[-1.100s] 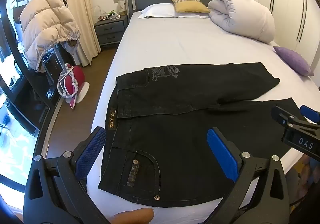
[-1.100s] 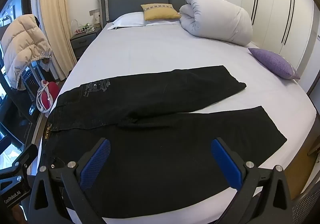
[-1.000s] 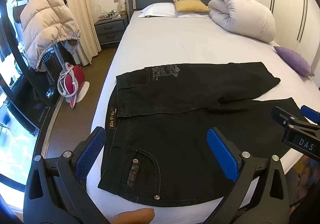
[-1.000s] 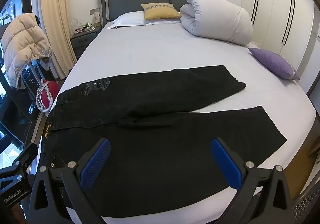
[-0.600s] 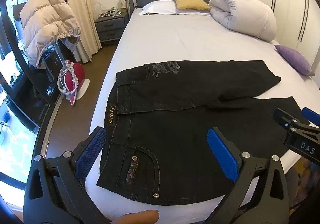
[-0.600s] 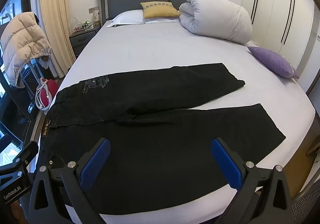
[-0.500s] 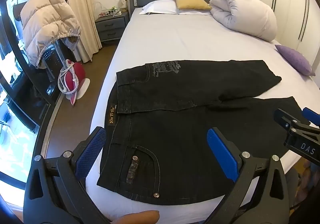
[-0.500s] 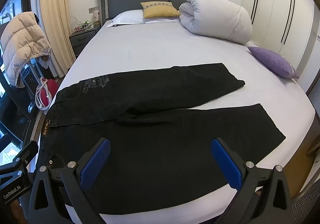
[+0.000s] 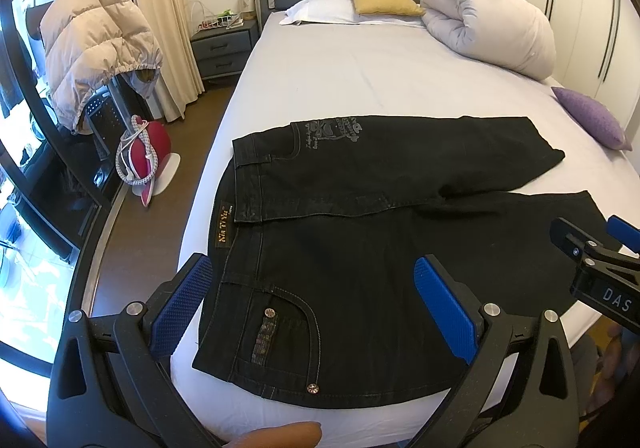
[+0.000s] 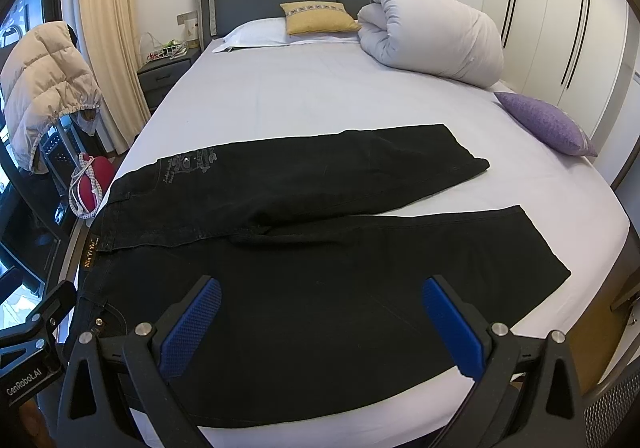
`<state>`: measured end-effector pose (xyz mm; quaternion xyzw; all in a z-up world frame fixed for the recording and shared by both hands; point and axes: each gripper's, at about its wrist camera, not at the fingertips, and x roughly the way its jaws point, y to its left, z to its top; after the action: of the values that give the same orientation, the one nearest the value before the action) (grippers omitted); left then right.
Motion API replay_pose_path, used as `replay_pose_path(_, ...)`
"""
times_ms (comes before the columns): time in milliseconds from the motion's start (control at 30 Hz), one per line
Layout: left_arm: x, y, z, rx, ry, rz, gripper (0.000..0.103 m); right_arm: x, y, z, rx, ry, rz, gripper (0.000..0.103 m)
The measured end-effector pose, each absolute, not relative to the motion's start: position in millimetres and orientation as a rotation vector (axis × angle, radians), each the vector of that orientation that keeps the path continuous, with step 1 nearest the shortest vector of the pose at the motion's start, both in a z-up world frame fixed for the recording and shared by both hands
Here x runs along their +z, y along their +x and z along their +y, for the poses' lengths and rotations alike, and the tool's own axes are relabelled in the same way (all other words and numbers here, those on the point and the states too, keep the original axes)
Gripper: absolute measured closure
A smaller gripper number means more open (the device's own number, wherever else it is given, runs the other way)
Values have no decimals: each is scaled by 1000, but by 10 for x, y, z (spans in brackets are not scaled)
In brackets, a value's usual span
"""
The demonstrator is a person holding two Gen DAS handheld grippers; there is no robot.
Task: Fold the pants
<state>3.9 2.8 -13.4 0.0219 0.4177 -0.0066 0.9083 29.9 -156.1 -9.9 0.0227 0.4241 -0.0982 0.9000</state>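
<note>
**Pants spread flat, both pairs of fingers wide and empty above them**

The black pants [image 9: 360,232] lie flat across the near part of the bed [image 9: 360,75], waistband to my left, cuffs to my right, the two legs splayed apart in a shallow V. I judge they are laid out this way so that one leg can be brought over the other for the first fold; no fold is made yet.

Under my left gripper [image 9: 316,304] sits the hip area: the front pocket with its rivets lies between and just beyond my fingers [image 9: 182,302], and the waistband label is just past the left one. These fingers stand wide apart, holding nothing, not touching the cloth.

My right gripper [image 10: 320,322] hovers over the near leg, about mid-length, with the cuff well off to the right of my fingers [image 10: 452,328]. They too are spread wide and empty. The far leg lies beyond both.

Farther out, a rolled duvet [image 10: 432,31] and a purple cushion [image 10: 548,123] rest clear of the pants.
</note>
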Motion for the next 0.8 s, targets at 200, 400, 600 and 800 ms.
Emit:
replay_pose_path(200,-134,40,27,-14,44,862,0,-98,301,-1557,-203,47,878,0)
replay_pose_path(400,-151,50,25,-14,43,866,0,-100,304,-1546,-202,46,879,0)
replay_pose_path(600,-169,52,40,-13,40,869,0,-126,291,-1525,-199,44,881,0)
replay_pose_path(800,-183,52,52,-13,39,871,0,-137,280,-1508,-199,42,882,0)
